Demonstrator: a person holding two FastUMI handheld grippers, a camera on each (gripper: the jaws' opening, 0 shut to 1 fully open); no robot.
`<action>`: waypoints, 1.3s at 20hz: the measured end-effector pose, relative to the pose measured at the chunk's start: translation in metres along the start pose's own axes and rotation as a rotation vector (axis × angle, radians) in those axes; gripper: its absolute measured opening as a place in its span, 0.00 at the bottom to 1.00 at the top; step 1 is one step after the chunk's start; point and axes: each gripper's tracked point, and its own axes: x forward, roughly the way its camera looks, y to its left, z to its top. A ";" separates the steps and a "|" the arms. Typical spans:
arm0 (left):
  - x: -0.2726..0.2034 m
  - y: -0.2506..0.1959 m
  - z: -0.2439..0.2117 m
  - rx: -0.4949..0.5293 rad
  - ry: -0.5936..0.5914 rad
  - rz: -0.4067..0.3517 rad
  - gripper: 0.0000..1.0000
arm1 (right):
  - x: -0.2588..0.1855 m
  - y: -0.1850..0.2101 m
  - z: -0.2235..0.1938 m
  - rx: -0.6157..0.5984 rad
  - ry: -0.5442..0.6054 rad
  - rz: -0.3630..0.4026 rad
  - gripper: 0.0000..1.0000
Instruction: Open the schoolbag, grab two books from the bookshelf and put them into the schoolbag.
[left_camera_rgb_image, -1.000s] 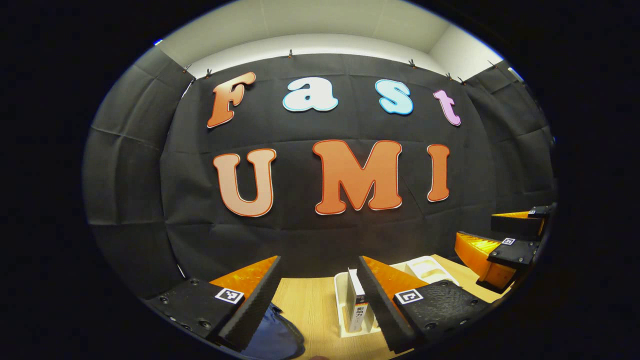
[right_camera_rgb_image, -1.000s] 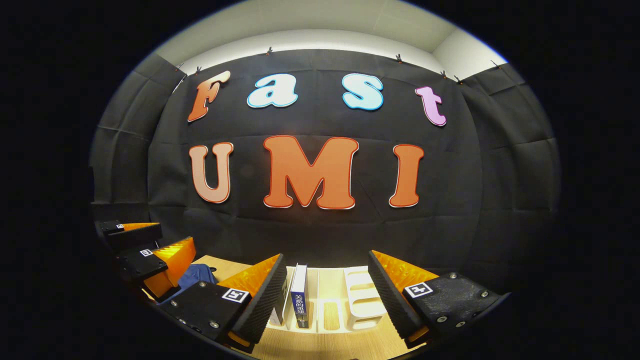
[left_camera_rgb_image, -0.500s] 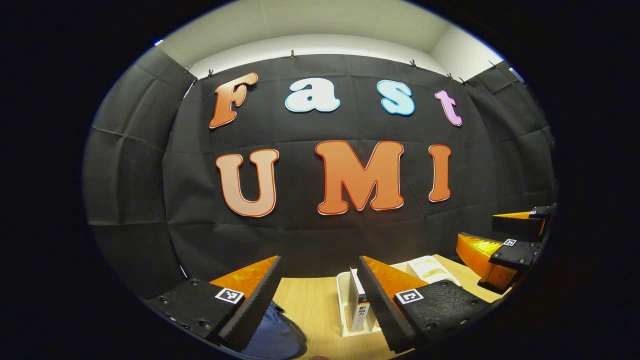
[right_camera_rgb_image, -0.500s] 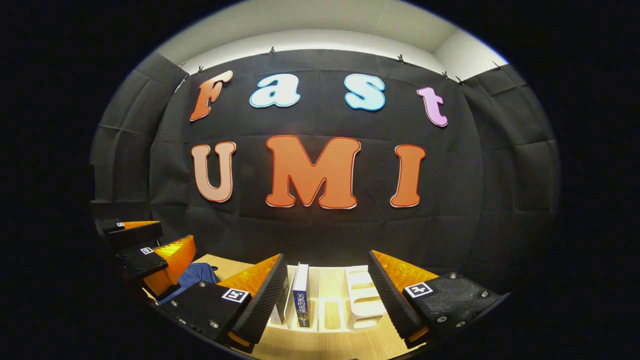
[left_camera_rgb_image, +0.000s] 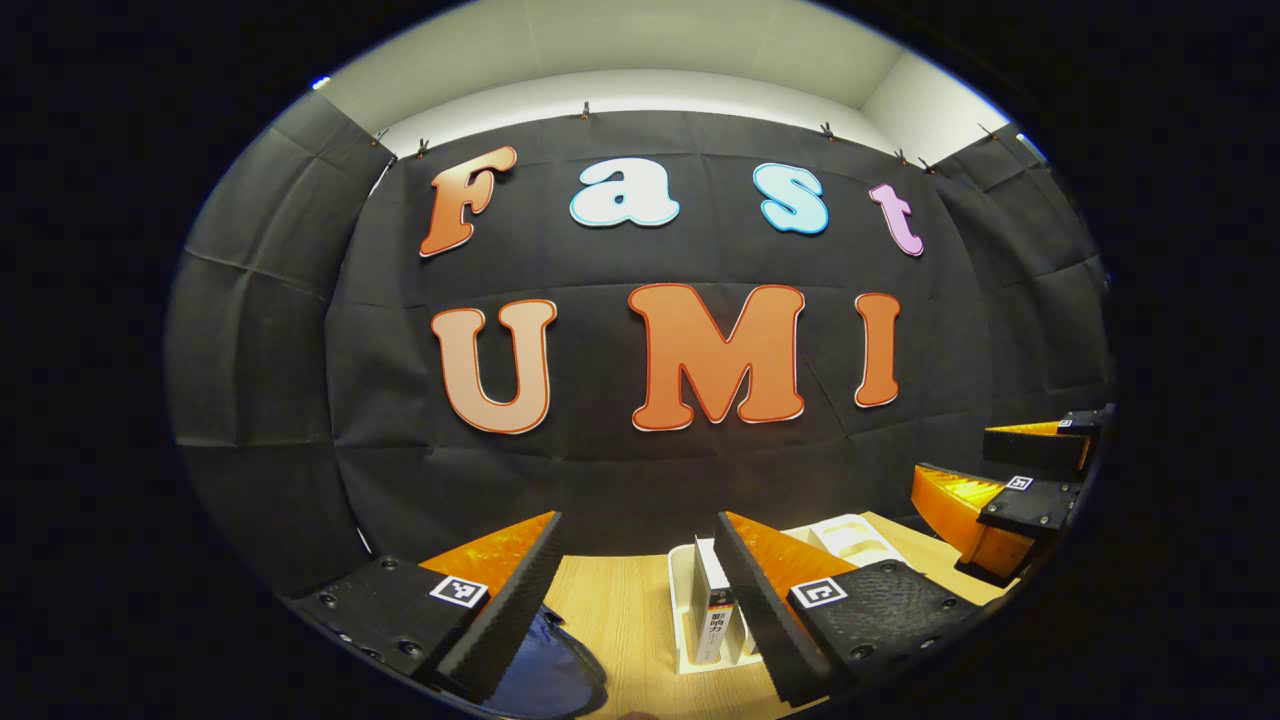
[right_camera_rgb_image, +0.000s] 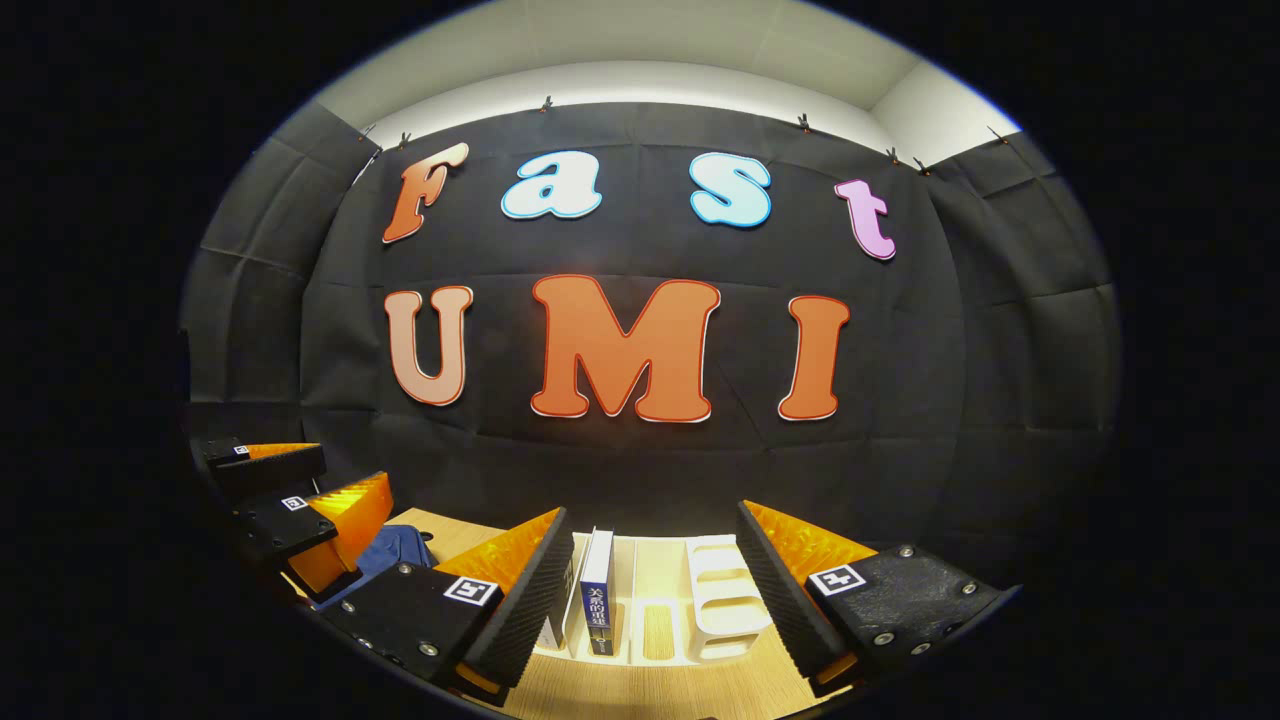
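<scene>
Two grippers, left (left_camera_rgb_image: 635, 565) and right (right_camera_rgb_image: 652, 560), both spread wide, empty, above the table (left_camera_rgb_image: 625, 610). Bag (left_camera_rgb_image: 550, 670) near left, not yet opened; books (right_camera_rgb_image: 597, 600) upright in the rack (right_camera_rgb_image: 715, 600), right. Next: down to the bag's opening.

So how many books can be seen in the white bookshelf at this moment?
2. In the right gripper view, a blue-spined book stands upright in the bookshelf, and another book shows beside it, mostly hidden behind the right gripper's finger. More may be hidden.
</scene>
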 end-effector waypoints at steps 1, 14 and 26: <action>0.000 0.000 0.001 0.001 -0.002 0.002 0.93 | 0.000 0.000 -0.001 0.000 0.001 0.001 0.97; -0.003 0.004 -0.004 0.002 0.000 0.028 0.93 | 0.001 0.016 -0.003 0.002 0.009 0.021 0.97; -0.003 0.037 -0.058 0.064 0.107 0.052 0.95 | 0.013 0.017 -0.012 0.003 0.027 0.012 0.97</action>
